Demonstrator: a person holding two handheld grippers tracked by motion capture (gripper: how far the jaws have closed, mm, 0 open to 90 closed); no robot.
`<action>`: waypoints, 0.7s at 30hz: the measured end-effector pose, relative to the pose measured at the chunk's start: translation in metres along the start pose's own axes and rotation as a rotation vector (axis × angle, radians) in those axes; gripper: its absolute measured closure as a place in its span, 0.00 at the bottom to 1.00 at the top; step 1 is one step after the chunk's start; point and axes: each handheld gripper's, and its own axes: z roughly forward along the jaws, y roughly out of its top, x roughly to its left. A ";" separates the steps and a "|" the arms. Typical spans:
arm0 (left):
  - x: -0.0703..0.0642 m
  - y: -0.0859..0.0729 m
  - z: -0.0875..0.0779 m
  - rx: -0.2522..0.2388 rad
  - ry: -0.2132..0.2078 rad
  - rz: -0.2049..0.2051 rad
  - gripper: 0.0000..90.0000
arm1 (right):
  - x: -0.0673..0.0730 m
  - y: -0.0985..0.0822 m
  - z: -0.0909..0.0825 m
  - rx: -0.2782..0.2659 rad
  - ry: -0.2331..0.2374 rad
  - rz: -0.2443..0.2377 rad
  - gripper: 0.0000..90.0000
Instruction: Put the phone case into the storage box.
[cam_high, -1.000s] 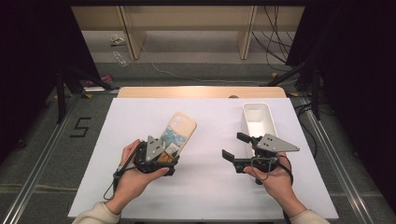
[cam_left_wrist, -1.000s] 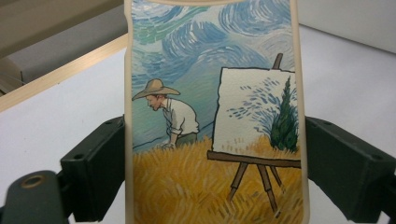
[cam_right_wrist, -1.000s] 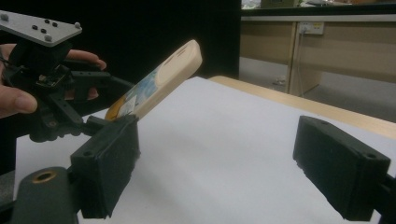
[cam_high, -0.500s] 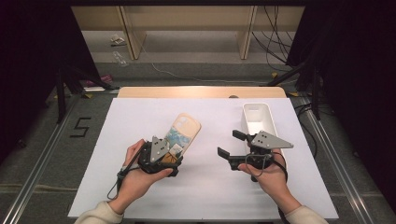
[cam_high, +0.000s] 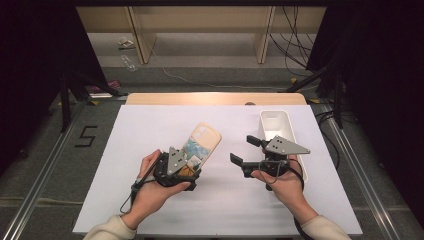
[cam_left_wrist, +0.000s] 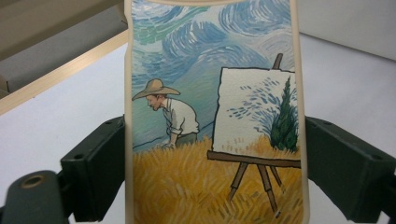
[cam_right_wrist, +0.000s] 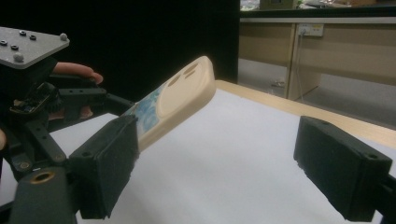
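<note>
Held up off the white-covered table (cam_high: 150, 130) in the left tool (cam_high: 192, 162): a cream-rimmed phone case printed with a painter in a straw hat at an easel (cam_left_wrist: 215, 116), gripped across its width near the lower end, one black jaw pressed against each long edge, as seen in the left gripper view. Long axis running away from the left hand (cam_high: 150, 185) and up toward the far right in the high view, free camera-cutout end tilted upward, clear of the table surface. From the right gripper view, same case (cam_right_wrist: 177, 100) seen from the side as a slanted slab, cutout end highest, lying ahead and to the left of the right tool (cam_high: 247, 150). Right tool standing wide open, nothing between its jaws, aimed leftward across the table at the case but well apart from it; judged the nearer free hand for taking the raised end. Probable next move: a handover or a two-handed grip, turning on that leftward gap and on meeting the case across its short width, not along its length. Left forearm entering from the bottom left, hand wrapped under the tool body, wrist angled to the far right. Right hand (cam_high: 282, 180) palm-up under its tool, grey three-cornered plate on top, wrist turned inward. White rectangular plastic bin (cam_high: 275, 125) just behind the right tool at the table's right side, seemingly empty.
</note>
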 end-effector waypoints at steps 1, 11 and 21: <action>-0.001 0.000 0.000 0.008 -0.007 -0.007 0.13 | 0.000 0.000 0.001 -0.001 0.001 0.001 0.17; -0.008 0.002 0.005 0.015 -0.022 0.001 0.13 | 0.000 0.002 0.010 0.004 0.002 0.003 0.16; -0.017 0.005 0.010 0.019 -0.044 0.017 0.13 | -0.001 0.006 0.016 0.000 0.000 0.007 0.16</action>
